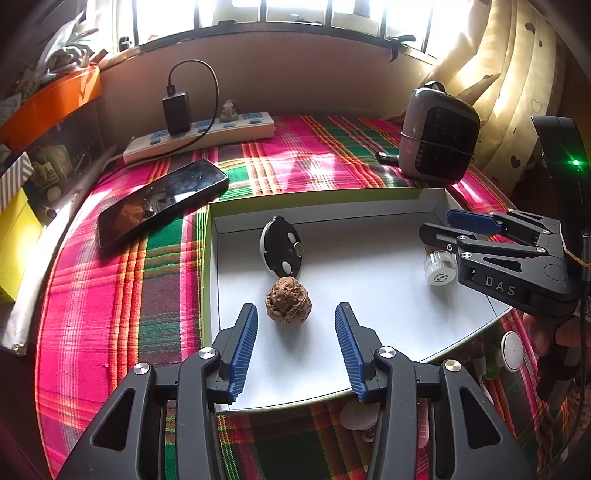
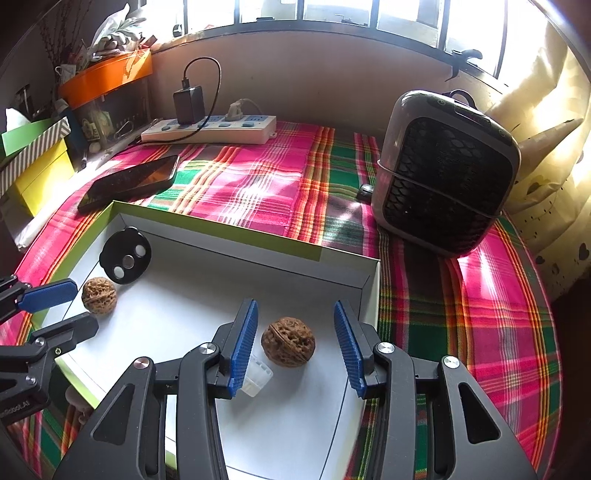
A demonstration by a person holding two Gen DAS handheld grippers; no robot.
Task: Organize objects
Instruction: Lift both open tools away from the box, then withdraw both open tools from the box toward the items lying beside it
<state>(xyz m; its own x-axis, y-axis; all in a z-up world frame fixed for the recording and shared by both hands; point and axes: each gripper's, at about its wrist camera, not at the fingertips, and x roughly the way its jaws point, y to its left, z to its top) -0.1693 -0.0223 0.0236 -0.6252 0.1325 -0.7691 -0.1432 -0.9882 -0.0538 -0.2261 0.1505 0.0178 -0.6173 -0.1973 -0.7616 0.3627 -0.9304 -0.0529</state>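
Plaid tablecloth (image 1: 122,280) beneath window (image 1: 295,9)

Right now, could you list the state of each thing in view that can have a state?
Left gripper: jaws open, walnut lies free between them.
Right gripper: jaws open, second walnut lies free between them.
Left walnut: whole, resting in tray.
Right walnut: whole, resting in tray.
Tray: open, no lid.
Phone: screen dark, lying flat.
Black charger: plugged into power strip.

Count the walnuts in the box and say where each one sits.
2. One walnut lies near the box's left wall, just in front of the black disc; the other walnut lies near the right wall, beside a small clear cap. None seems hidden.
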